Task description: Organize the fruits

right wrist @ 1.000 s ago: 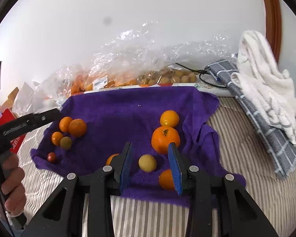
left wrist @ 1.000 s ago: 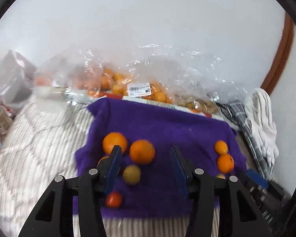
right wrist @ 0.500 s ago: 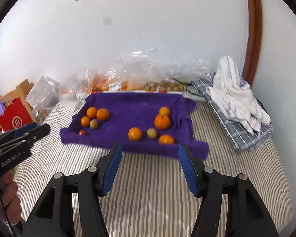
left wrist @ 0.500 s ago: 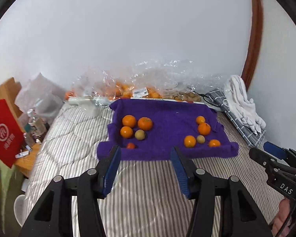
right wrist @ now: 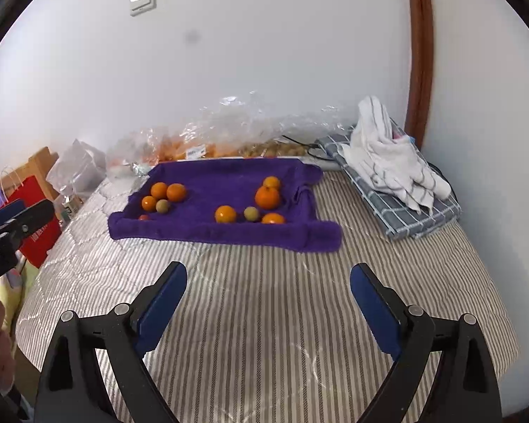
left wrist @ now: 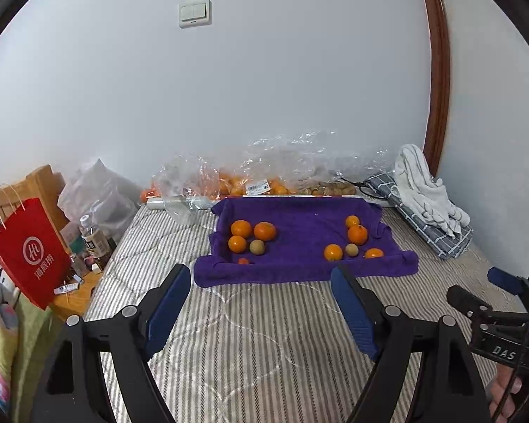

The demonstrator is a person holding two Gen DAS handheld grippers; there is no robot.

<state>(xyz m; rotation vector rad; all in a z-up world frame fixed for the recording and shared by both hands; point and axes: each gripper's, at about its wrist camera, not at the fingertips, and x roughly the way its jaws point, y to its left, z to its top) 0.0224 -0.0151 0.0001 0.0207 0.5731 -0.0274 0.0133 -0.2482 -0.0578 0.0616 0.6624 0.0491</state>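
1. left wrist view: the left gripper [left wrist: 261, 282] hangs over the striped mattress [left wrist: 264, 335], blue pads spread wide with nothing between them. the fruits lie far ahead on the purple towel [left wrist: 299, 271]: a left cluster [left wrist: 252, 236] of three oranges, a greenish fruit and a tiny red one, and a right cluster [left wrist: 352, 243] of four oranges and another greenish fruit.
2. same view: the fruit looks light, round and firm-skinned, likely to roll on the soft towel; best pinched across the widest middle, gently.
3. right wrist view: the right gripper [right wrist: 268, 282] is also spread and empty, well short of the towel [right wrist: 229, 236].
4. same view: plastic bags [right wrist: 229, 130] of more fruit sit against the far wall, folded cloths [right wrist: 395, 172] far right, a red paper bag [right wrist: 35, 211] left. the towel's raised folded near edge could get in a low approach's way.
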